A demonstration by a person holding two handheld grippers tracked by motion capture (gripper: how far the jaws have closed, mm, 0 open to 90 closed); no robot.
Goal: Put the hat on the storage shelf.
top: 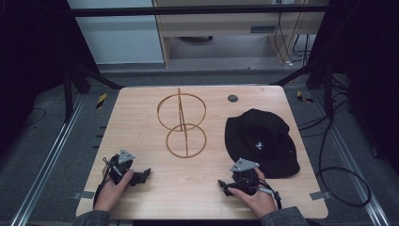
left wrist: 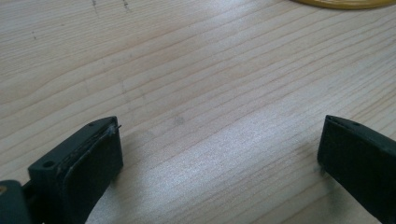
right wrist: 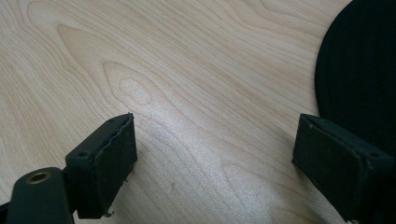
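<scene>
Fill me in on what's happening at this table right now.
A person sits at a wooden table with a gripper in each hand. The left gripper and right gripper both rest low near the table's near edge, jaws wide open and holding nothing. A black bucket hat lies flat at the right, beside the right gripper. A wooden two-ring stand sits in the middle. Neither is being touched.

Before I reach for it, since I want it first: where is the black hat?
In the high view the black bucket hat lies flat on the table's right side, right of the wooden ring stand, just beyond the right gripper.
</scene>
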